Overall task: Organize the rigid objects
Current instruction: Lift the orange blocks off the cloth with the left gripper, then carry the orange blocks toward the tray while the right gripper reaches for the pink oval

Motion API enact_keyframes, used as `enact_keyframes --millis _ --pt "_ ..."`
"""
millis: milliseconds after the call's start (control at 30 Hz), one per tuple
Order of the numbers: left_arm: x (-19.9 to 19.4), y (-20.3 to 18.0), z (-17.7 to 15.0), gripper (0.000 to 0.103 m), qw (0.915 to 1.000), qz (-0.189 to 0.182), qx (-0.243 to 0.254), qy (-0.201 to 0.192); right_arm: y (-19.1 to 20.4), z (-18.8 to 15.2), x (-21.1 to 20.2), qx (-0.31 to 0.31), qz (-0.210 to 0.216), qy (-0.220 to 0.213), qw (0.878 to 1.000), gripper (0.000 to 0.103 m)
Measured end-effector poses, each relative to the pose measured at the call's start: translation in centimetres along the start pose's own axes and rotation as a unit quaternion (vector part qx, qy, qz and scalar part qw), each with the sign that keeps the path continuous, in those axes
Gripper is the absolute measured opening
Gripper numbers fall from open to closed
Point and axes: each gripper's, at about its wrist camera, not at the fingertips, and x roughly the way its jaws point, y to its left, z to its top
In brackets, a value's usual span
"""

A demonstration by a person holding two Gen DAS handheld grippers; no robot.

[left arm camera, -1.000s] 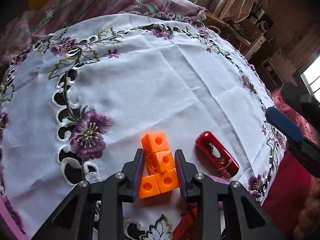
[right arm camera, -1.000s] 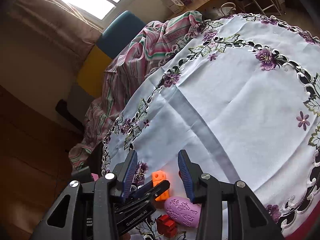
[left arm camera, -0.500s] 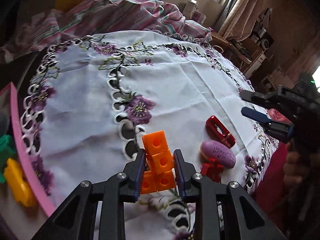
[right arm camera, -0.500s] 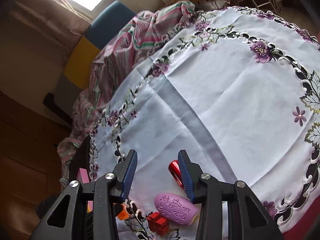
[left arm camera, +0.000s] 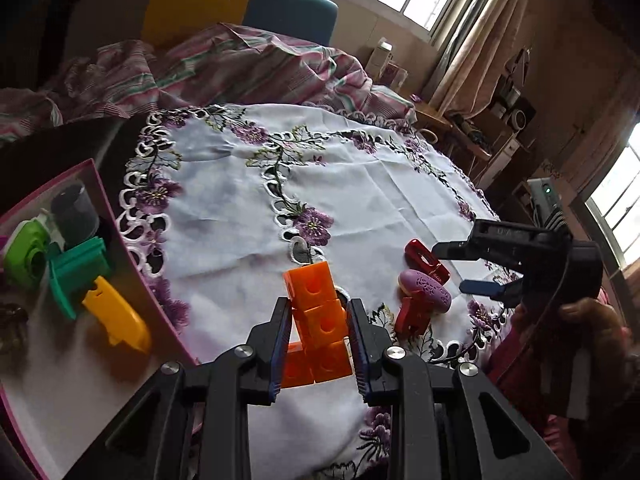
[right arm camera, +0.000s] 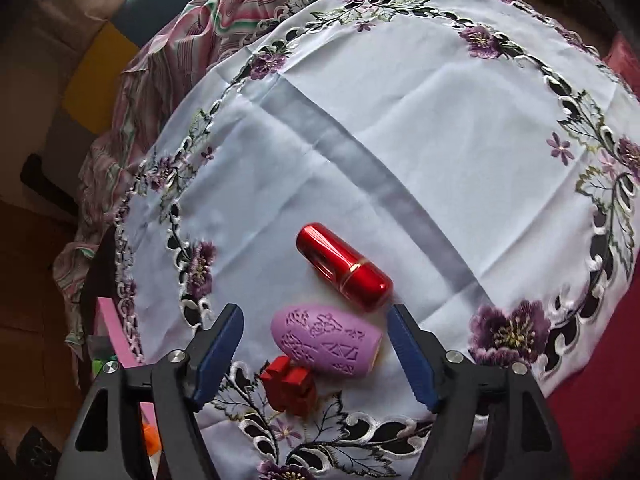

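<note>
Your left claw (left arm camera: 318,344) clamps the orange block cluster (left arm camera: 316,320) at lower centre, lifted towards the pink box (left arm camera: 120,240) at left; your right claw (right arm camera: 316,344), jaws opening wide, straddles the purple case (right arm camera: 326,340), untouched.

capsule (right arm camera: 344,268) behind oval case (right arm camera: 326,342) | small block (right arm camera: 290,384) before case

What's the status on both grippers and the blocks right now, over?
Left gripper shut on orange blocks, lifted clear. Right gripper opening over purple piece. Pink tray sits left, path unobstructed.
</note>
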Motion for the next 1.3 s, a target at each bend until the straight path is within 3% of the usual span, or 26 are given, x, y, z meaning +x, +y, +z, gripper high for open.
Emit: enact_keyframes --millis 600,700,733,800,833,967,1000,1033,1167,1300 --pt "-2.7 4.0 -1.8 0.028 0.9984 0.0 -0.053 -0.02 3.3 -1.6 4.1 -0.026 -0.098 0.017 0.995 0.087" --pt "-2.9 4.3 -2.1 0.028 0.9983 0.001 -0.055 -0.021 3.9 -1.1 3.8 -0.035 -0.085 0.002 0.996 0.066" --pt "-2.9 4.4 -2.2 0.028 0.9982 0.001 -0.057 -0.02 4.2 -0.9 3.8 -0.042 -0.08 0.003 0.996 0.053" --pt "-2.9 4.6 -2.4 0.028 0.9979 0.001 -0.062 -0.019 5.2 -0.4 3.8 -0.066 -0.08 0.005 0.995 0.035" --pt "-3.0 4.7 -2.5 0.028 0.9978 0.001 -0.063 -0.019 5.6 -0.1 4.0 -0.076 -0.081 0.009 0.994 0.033" --pt "-3.4 5.1 -2.9 0.028 0.9976 0.006 -0.066 -0.02 6.2 0.8 4.8 -0.091 -0.049 0.031 0.994 0.034" --pt "-3.4 5.3 -3.0 0.028 0.9975 0.008 -0.068 -0.02 6.2 0.9 4.7 -0.092 -0.044 0.031 0.994 0.04" --pt "-3.5 5.6 -3.1 0.028 0.9973 0.009 -0.071 -0.02 6.2 1.0 4.5 -0.094 -0.039 0.029 0.994 0.044" --pt "-4.0 6.4 -3.4 0.028 0.9963 0.013 -0.083 -0.021 6.7 1.8 2.8 -0.131 -0.038 0.008 0.991 0.049" --pt "-4.2 6.7 -3.5 0.028 0.9956 0.017 -0.09 -0.022 6.8 3.1 2.5 -0.121 -0.052 -0.015 0.991 0.067"
